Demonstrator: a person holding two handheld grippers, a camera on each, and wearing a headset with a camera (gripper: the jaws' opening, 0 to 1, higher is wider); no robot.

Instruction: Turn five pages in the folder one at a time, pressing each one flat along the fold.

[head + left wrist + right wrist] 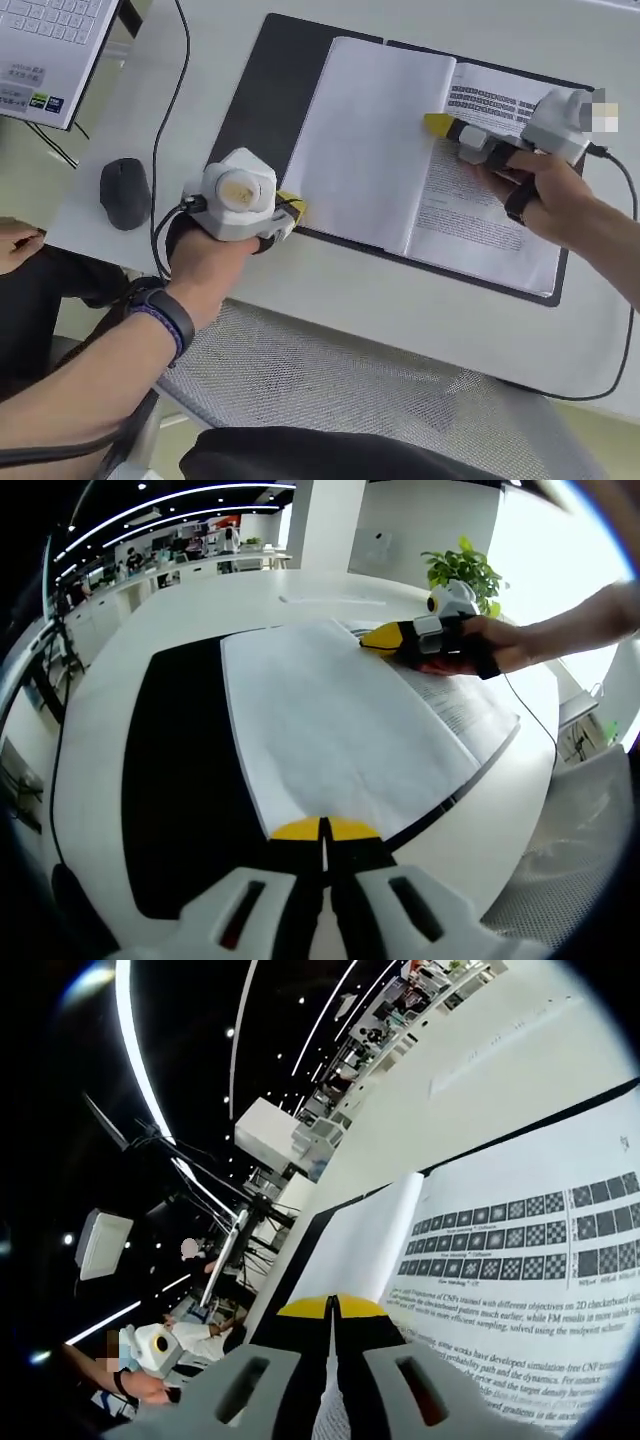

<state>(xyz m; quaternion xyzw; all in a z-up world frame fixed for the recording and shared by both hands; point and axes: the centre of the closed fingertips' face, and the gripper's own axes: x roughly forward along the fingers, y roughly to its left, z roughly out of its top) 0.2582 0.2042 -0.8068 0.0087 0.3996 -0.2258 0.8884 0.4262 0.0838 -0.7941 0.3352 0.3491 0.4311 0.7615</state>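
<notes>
The folder (258,95) lies open and flat on the white table (350,310), its black cover showing to the left of the paper. A blank sheet (370,140) covers its left half and a printed page (485,225) its right half, and the two meet at the fold (417,205).

Treat the paper as thin, light and limp. I judge it will slide off smooth jaw tips and crease if you drag it sideways. The best hold is probably the free outer edge or a corner of the printed page, with only 1 sheet pinched. Lift it in an arc over the fold, then press from the fold outward.

Your right gripper (440,125) has its 2 jaws closed together, with nothing between them. Its yellow tips are down on the paper at the fold, near the top of the page. In the right gripper view (333,1307) the tips sit just beside the printed text.

Your left gripper (292,205) also has its jaws together. It sits at the near left corner of the blank sheet, where the left gripper view (325,828) shows the tips on the paper's edge. I cannot tell whether they are touching it.

A mouse (125,192) and a laptop (50,50) sit well apart to the left.
</notes>
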